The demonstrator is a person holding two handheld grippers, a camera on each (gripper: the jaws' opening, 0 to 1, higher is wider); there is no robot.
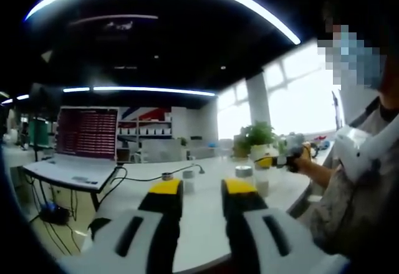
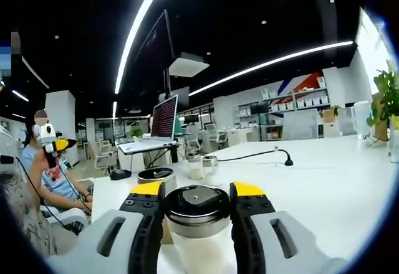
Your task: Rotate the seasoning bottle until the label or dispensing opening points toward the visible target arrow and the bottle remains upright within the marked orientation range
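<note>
The clear seasoning bottle with a black-and-silver round lid (image 2: 197, 215) is standing upright on the white bench (image 2: 324, 180), and the right gripper (image 2: 197, 194) is closing its yellow-tipped jaws against both sides of the lid. In the left gripper view the same bottle (image 1: 244, 173) is showing far across the bench, beside the other gripper (image 1: 277, 160) and the person's hand (image 1: 304, 155) holding it. The left gripper (image 1: 202, 190) is hovering above the bench with its jaws parted by a narrow gap and nothing between them. Just behind the held bottle, a second silver-lidded jar (image 2: 156, 177) and two small clear jars (image 2: 202, 165) are sitting on the bench. A black cable with a small stand (image 2: 288, 160) is running across the surface. A potted green plant (image 1: 257, 138) is standing near the window.
</note>
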